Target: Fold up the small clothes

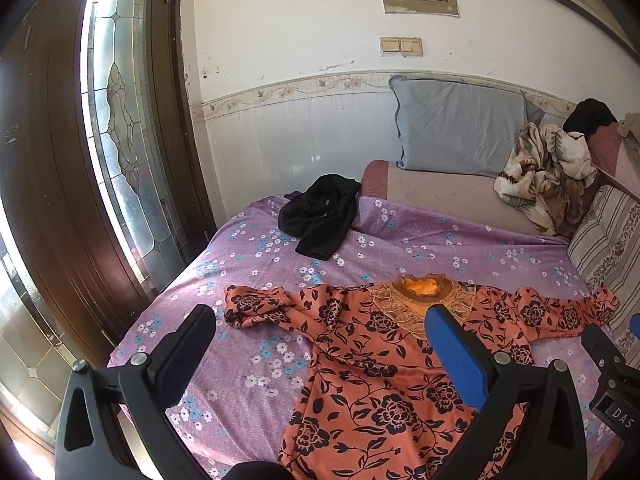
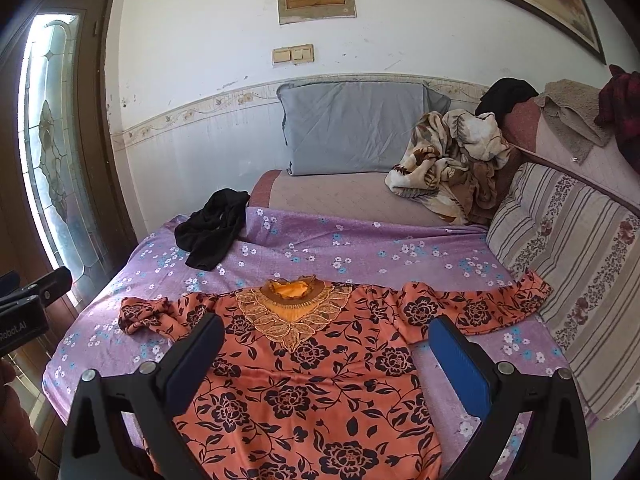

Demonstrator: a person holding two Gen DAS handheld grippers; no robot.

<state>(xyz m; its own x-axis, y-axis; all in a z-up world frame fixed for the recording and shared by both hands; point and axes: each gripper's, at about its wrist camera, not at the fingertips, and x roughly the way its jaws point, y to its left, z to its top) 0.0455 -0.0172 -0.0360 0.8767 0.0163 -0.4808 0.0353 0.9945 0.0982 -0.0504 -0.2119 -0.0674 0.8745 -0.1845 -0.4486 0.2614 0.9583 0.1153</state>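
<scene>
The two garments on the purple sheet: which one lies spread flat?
The orange floral dress, sleeves out. The black garment lies crumpled farther back.

— What is seen on the bed?
— An orange flowered dress [image 2: 304, 360] is laid flat on a purple sheet [image 2: 360, 248], sleeves spread, collar toward the wall.

— And the right gripper [image 2: 324, 356]?
— It is held wide apart above the dress, nothing gripped.

— Anything else?
— Black clothing [image 2: 210, 234] is heaped near the sheet's far left corner; the left gripper [image 2: 36, 292] is glimpsed at the left edge.
</scene>
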